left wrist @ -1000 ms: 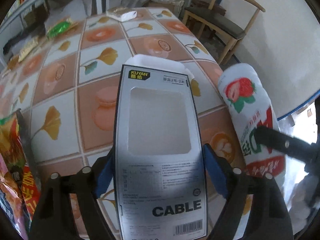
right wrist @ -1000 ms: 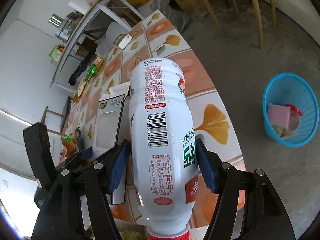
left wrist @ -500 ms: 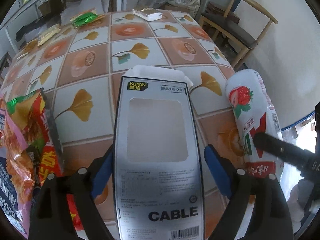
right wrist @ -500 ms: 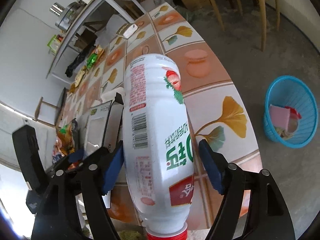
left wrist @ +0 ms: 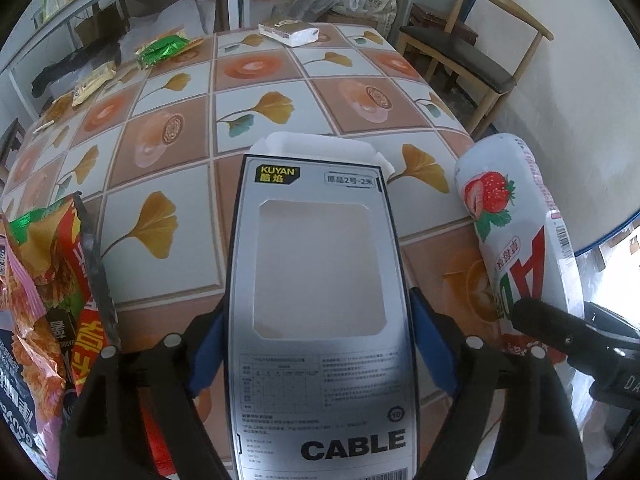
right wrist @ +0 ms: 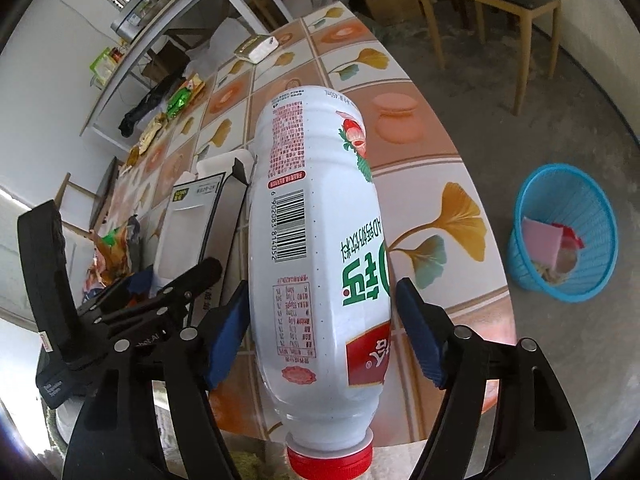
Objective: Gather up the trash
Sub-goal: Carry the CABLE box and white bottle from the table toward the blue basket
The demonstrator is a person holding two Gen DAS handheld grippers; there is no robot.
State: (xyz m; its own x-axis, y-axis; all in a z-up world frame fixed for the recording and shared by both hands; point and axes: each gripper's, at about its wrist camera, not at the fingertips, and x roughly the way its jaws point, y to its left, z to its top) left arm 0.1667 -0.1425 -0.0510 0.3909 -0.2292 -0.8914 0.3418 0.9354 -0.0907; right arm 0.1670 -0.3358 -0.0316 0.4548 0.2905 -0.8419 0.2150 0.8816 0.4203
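Observation:
My left gripper is shut on a white cable box with a cut-out window, held above the tiled table. My right gripper is shut on a white strawberry drink bottle with a red cap, base pointing away. The bottle shows at the right of the left wrist view, and the box shows left of the bottle in the right wrist view. A blue trash basket with some waste in it stands on the floor at the right.
Snack bags lie at the table's left edge. A green wrapper, other wrappers and a white packet lie at the far side. A wooden chair stands beyond the table, and a metal shelf lines the wall.
Both grippers have pulled back from the table with their loads, so more tabletop shows. The bottle has rolled a little in the right gripper's view. The basket stays at the right.

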